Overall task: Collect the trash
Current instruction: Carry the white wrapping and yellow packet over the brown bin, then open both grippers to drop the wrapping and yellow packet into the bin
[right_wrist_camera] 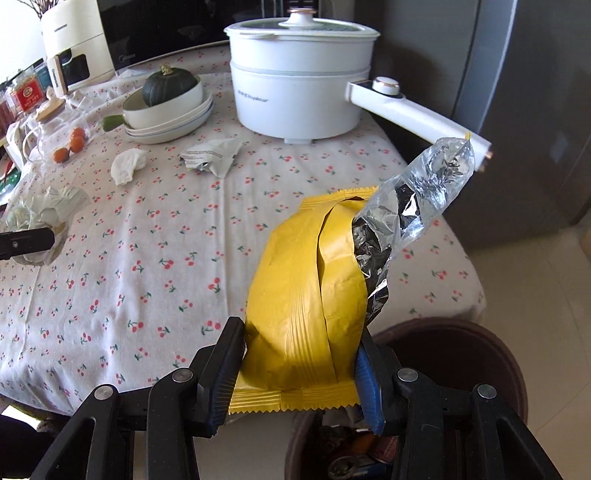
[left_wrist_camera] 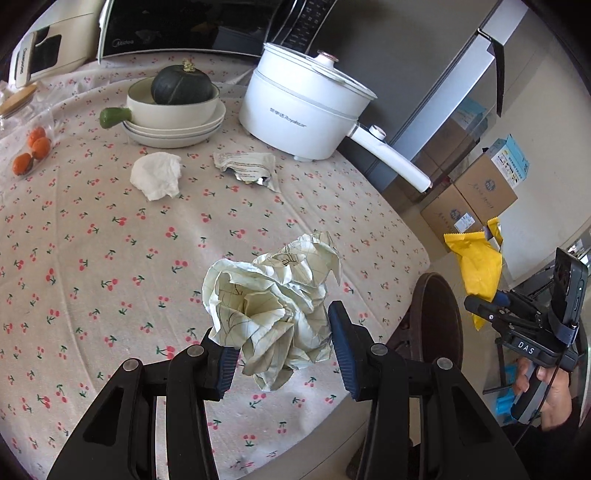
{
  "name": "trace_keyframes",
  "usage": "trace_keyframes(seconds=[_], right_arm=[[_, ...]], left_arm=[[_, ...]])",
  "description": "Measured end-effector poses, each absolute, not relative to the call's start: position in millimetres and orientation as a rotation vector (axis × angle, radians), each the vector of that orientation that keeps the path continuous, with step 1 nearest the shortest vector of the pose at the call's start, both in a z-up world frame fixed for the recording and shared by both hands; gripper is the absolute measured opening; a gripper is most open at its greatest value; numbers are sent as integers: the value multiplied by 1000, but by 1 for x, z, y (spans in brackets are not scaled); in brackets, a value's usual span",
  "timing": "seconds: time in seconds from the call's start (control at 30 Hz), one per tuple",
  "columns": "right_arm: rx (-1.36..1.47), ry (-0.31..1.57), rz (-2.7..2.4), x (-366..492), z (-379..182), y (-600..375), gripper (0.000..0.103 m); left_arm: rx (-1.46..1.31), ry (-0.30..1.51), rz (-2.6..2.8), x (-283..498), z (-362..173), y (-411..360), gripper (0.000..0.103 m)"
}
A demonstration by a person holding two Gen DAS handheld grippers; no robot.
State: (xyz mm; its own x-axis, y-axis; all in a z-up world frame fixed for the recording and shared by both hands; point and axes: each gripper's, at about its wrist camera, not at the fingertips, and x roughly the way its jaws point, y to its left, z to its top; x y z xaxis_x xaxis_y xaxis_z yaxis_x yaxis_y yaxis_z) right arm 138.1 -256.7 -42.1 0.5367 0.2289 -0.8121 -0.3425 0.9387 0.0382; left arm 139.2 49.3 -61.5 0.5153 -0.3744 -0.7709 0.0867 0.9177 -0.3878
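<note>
My left gripper (left_wrist_camera: 282,354) is shut on a crumpled ball of lined paper (left_wrist_camera: 273,295), held above the cherry-print tablecloth (left_wrist_camera: 110,240). The same ball (right_wrist_camera: 48,210) shows at the left edge of the right wrist view. My right gripper (right_wrist_camera: 299,373) is shut on a torn yellow snack wrapper (right_wrist_camera: 306,295) with a silver foil inside, hanging over the table's near edge and the dark brown bin (right_wrist_camera: 461,354). In the left wrist view the wrapper (left_wrist_camera: 476,266) and a hand holding the right gripper (left_wrist_camera: 491,317) appear at the right. A white tissue (left_wrist_camera: 157,175) and a torn printed packet (left_wrist_camera: 247,166) lie on the cloth.
A white electric pot (left_wrist_camera: 306,110) with a long handle stands at the back right. Stacked dishes hold a dark green squash (left_wrist_camera: 181,85). Small oranges (left_wrist_camera: 33,147) lie at the left. A microwave (left_wrist_camera: 184,29) sits behind, cardboard boxes (left_wrist_camera: 476,192) on the floor, and the bin (left_wrist_camera: 439,317) beside the table.
</note>
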Motion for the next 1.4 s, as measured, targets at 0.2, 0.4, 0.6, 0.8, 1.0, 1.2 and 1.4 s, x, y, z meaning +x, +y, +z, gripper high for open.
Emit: trace_keyframes(seconds=[0.2, 0.4, 0.6, 0.8, 1.0, 1.2, 1.4], right_arm=[[-79, 950, 283, 113, -47, -306, 49], [-93, 983, 248, 88, -63, -340, 49], [-116, 1060, 203, 76, -89, -368, 50], [-104, 1111, 181, 72, -103, -385, 56], [-42, 1130, 133, 69, -108, -410, 75], [-39, 1142, 95, 64, -113, -426, 77], [-47, 1152, 74, 63, -117, -435, 78]], left_arm=[[-237, 1008, -357, 135, -66, -2, 48], [-153, 1026, -445, 126, -73, -51, 48], [-88, 1046, -515, 124, -84, -97, 48], [-45, 1064, -600, 124, -94, -144, 48], [-9, 1084, -670, 131, -105, -181, 48], [13, 1091, -718, 135, -115, -208, 49], [20, 1069, -765, 137, -118, -226, 53]])
